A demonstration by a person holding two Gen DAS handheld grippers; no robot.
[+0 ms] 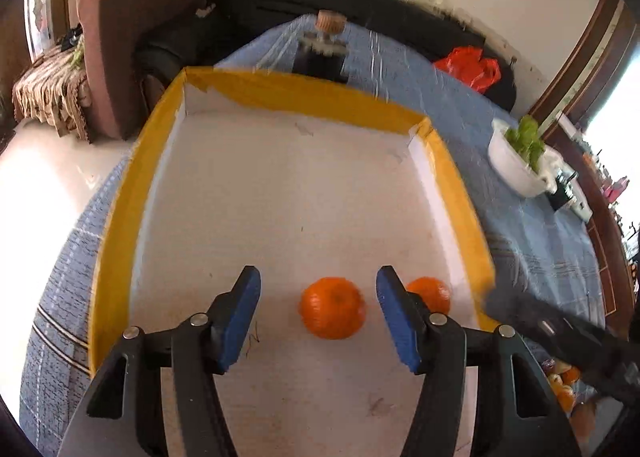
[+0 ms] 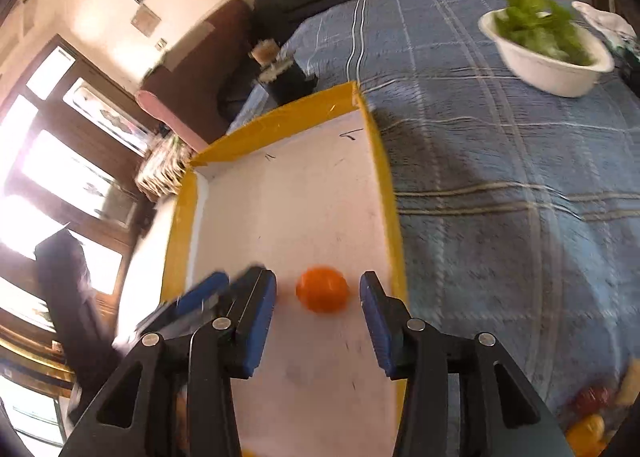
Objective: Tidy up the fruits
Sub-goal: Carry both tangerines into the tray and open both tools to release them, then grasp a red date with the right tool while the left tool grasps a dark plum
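Observation:
A shallow box with yellow walls (image 1: 304,91) and a white floor lies on a blue checked cloth. Two oranges lie on its floor. In the left wrist view one orange (image 1: 333,307) lies between the open fingers of my left gripper (image 1: 318,297), apart from both pads. The second orange (image 1: 430,294) lies just right of the right finger, near the right wall. In the right wrist view my right gripper (image 2: 318,303) is open over the box (image 2: 390,193), with an orange (image 2: 322,289) between its fingers. The left gripper's blue finger (image 2: 200,295) shows blurred at the left.
A white bowl of green leaves (image 1: 516,165) (image 2: 548,53) stands on the cloth to the right of the box. A dark jar with a cork lid (image 1: 322,53) stands behind the box. More fruit (image 1: 564,385) (image 2: 592,413) lies at the lower right. A red bag (image 1: 470,67) lies on a dark sofa.

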